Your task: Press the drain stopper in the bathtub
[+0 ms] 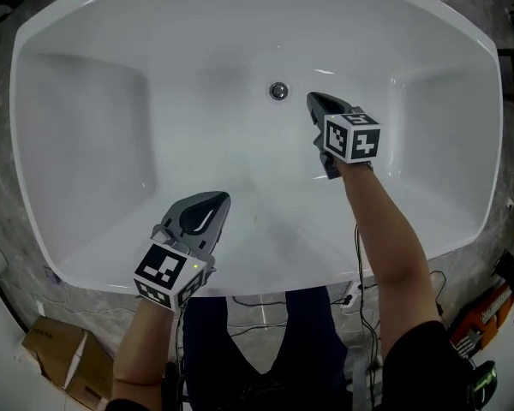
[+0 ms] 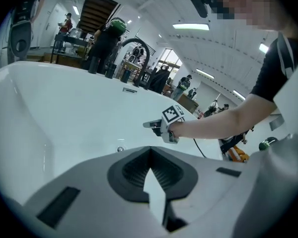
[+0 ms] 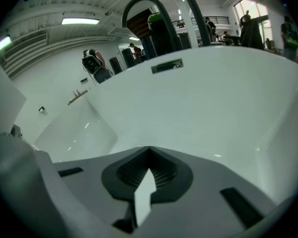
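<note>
Drain stopper (image 1: pixel 278 91), a single small round metal disc, sits mid-floor in the one white bathtub (image 1: pixel 94 92), toward its far wall. Right gripper (image 1: pixel 313 101) hovers just beside it, fingers pressed together on nothing, likely to form one blunt tip for pushing. Left gripper (image 1: pixel 216 202), the second of two, hangs near the front rim, fingers likewise together and empty, apparently idle

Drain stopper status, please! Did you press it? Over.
Right gripper shut, empty, close beside drain stopper, not on it. Left gripper shut, empty, by near tub rim. Nothing between.
</note>
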Action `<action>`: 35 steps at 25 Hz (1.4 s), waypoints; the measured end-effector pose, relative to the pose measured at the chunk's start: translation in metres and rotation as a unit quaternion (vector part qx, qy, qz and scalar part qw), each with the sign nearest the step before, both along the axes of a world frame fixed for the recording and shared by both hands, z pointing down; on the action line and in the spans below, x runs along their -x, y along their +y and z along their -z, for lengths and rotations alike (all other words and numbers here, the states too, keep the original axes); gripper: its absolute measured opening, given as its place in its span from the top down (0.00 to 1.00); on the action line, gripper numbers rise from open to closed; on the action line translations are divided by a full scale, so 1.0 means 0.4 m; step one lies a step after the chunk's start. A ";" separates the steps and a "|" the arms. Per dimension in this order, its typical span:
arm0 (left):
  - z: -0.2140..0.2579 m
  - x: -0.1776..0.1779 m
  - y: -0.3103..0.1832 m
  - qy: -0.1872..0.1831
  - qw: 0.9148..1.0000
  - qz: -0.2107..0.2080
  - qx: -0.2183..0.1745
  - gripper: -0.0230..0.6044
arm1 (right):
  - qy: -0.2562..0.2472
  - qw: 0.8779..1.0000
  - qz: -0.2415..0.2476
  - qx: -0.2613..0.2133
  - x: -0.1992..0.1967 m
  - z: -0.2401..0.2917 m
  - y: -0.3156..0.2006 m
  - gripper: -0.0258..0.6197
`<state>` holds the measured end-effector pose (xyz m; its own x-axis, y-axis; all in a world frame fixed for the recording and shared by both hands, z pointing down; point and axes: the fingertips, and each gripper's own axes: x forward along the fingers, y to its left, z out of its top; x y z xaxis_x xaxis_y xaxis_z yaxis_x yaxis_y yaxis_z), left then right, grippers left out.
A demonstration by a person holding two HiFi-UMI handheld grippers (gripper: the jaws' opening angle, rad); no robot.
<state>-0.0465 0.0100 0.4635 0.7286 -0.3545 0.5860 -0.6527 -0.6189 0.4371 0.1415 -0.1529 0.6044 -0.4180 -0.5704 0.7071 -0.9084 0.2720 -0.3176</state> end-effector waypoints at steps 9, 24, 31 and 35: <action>0.202 0.025 0.023 0.005 1.000 0.011 -0.019 0.95 | -0.052 0.996 -0.039 -0.059 -0.026 0.384 0.158 0.95; 0.617 -0.012 -0.006 0.058 0.993 0.009 -0.102 0.95 | -0.136 0.971 -0.056 -0.191 0.025 0.985 0.286 0.95; 0.753 -0.057 0.048 0.073 0.988 -0.017 -0.132 0.95 | -0.154 0.957 -0.050 -0.240 0.050 1.145 0.377 0.95; 0.817 -0.095 0.086 0.078 0.984 -0.039 -0.155 0.95 | -0.167 0.952 -0.048 -0.252 0.037 1.195 0.444 0.95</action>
<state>-0.0087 0.0443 0.1365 0.8338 -0.4375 0.3368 -0.5369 -0.7845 0.3102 0.1266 0.0246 0.1264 -0.4996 -0.8492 0.1713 -0.8086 0.3862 -0.4439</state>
